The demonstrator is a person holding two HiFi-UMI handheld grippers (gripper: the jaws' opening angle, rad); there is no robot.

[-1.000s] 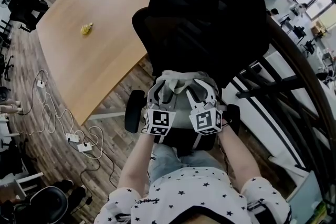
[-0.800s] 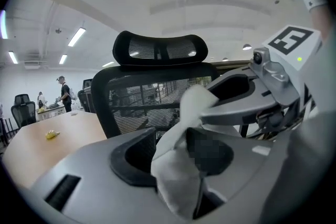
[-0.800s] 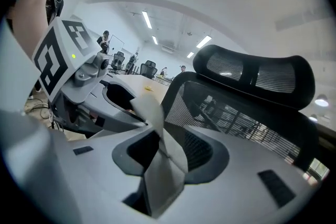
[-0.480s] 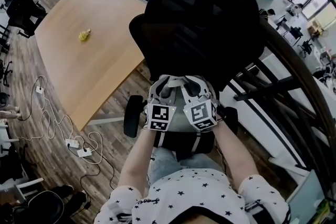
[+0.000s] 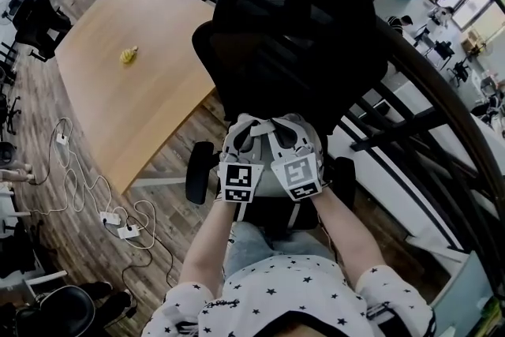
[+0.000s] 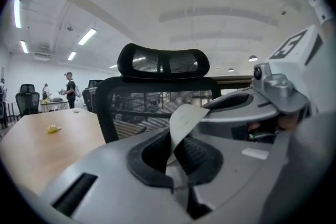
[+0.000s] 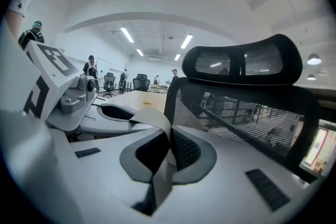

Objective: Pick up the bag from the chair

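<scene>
A black mesh office chair (image 5: pixel 300 35) stands right in front of me. My left gripper (image 5: pixel 239 132) and right gripper (image 5: pixel 293 130) are side by side over its seat, almost touching. A pale grey strap (image 5: pixel 268 140) runs from one to the other. In the left gripper view the strap (image 6: pixel 184 118) is pinched in the left gripper (image 6: pixel 176 160) and bends right toward the right gripper (image 6: pixel 273 86). In the right gripper view the same strap (image 7: pixel 157 123) is clamped in the right gripper (image 7: pixel 167 152). The bag's body is hidden under the grippers.
A wooden table (image 5: pixel 134 83) with a small yellow object (image 5: pixel 129 54) lies to the left. Cables and power strips (image 5: pixel 110 209) trail on the floor below it. A dark curved railing (image 5: pixel 426 91) runs along the right. Other black chairs (image 5: pixel 35 8) stand far left.
The right gripper has drawn in toward the left one, so the two now sit closer together. Both have edged slightly toward the chair back, still holding the strap.
</scene>
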